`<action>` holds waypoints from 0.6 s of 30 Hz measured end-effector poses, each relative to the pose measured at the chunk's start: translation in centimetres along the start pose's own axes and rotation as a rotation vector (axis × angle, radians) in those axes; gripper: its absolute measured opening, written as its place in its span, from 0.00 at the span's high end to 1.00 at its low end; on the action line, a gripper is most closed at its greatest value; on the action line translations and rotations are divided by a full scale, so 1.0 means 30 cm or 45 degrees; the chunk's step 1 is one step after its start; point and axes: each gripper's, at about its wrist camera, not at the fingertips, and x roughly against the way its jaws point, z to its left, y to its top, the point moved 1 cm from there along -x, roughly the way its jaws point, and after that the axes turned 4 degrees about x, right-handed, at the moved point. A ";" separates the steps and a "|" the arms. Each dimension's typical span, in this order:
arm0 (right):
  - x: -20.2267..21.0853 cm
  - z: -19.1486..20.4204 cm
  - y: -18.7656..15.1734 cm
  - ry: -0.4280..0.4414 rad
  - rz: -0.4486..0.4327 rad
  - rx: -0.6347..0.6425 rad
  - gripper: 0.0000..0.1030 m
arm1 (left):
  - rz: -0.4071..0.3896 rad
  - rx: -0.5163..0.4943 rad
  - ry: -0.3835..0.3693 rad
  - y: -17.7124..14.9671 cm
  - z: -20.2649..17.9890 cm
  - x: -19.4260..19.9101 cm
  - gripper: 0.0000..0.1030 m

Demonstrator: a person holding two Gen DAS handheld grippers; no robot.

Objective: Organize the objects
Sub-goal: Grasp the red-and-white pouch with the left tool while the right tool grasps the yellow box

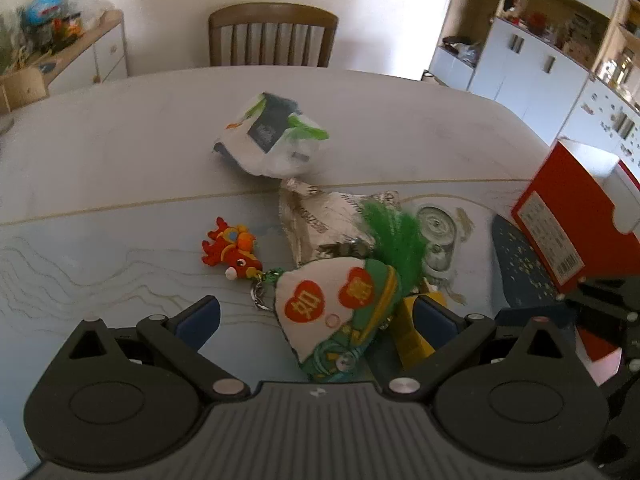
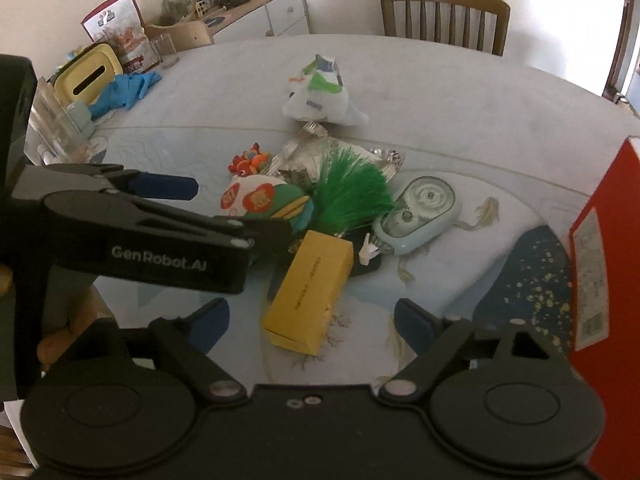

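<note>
The left gripper is hovering with its blue pads spread wide, and a white and green stuffed charm with two orange hearts is lying between them on the tabletop, the pads not pressing on it. The right gripper is likewise standing spread over one yellow box, which is lying slantwise between its pads without being pinched.

Outward from the charm, one red dragon keychain is hanging off its metal ring to the left, and a tuft of green fur is fanning out behind it. Just beyond are lying one crumpled silver wrapper and one pale blue tape dispenser with clear gears. Farther off, well apart from the pile, one white and green plastic packet is sitting alone. A red box is standing at the right edge, beside a dark blue speckled mat.

Only the right wrist view is showing the left gripper from the side, plus a yellow tissue holder and a blue cloth at the far left. One wooden chair is standing behind the tabletop.
</note>
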 end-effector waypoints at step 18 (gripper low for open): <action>-0.056 -0.011 0.028 0.066 0.028 -0.050 0.47 | 0.029 0.071 -0.133 0.002 0.001 -0.038 0.27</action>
